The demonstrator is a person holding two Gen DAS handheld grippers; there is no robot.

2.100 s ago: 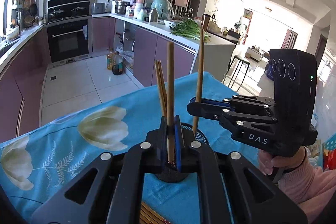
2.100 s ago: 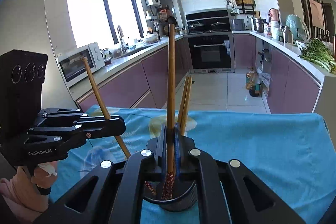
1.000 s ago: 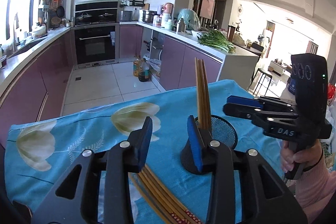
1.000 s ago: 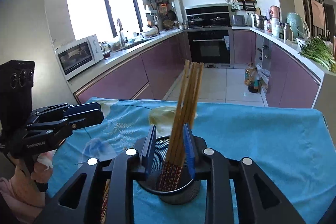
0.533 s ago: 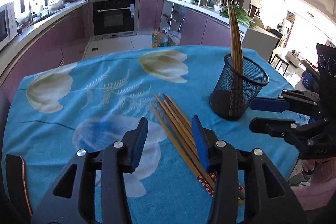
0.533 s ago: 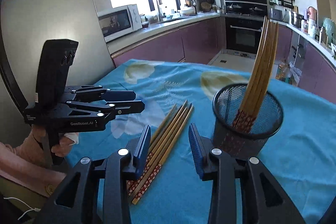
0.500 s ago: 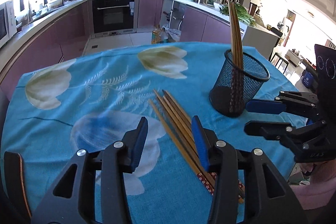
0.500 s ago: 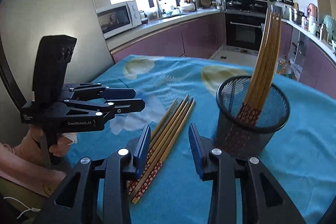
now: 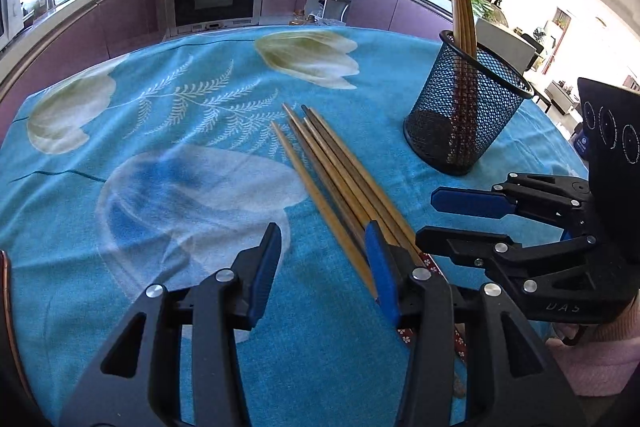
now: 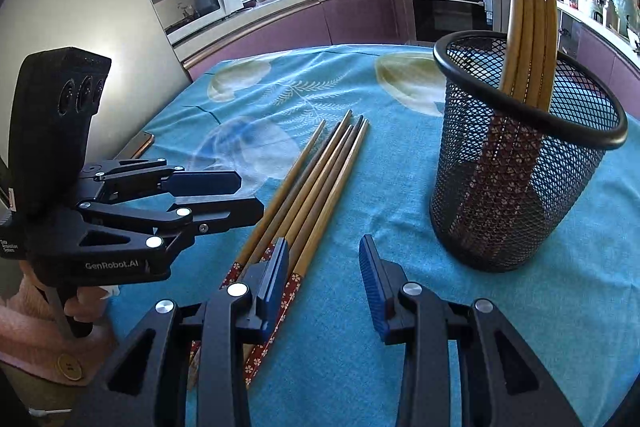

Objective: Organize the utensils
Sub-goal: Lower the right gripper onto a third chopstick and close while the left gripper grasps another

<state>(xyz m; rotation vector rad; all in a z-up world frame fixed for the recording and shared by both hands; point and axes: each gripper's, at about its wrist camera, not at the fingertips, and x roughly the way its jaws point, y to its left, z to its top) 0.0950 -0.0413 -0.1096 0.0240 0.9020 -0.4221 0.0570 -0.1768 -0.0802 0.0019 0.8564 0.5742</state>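
Chopsticks loose on a blue flowered tablecloth (image 9: 168, 211), beside a round black wire-mesh holder (image 10: 524, 163).

Four slim wooden chopsticks (image 10: 528, 7) stand in the holder; five more (image 9: 340, 179) lie side by side. Left gripper (image 9: 322, 267) and right gripper (image 10: 324, 275) are both released, jaws parted, grasping nothing.

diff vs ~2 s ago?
Both grippers let go of the chopsticks they held over the mesh holder; those now stand in it. Left gripper and right gripper, jaws just opening, dropped toward the loose chopsticks. Holder and loose pile unmoved.
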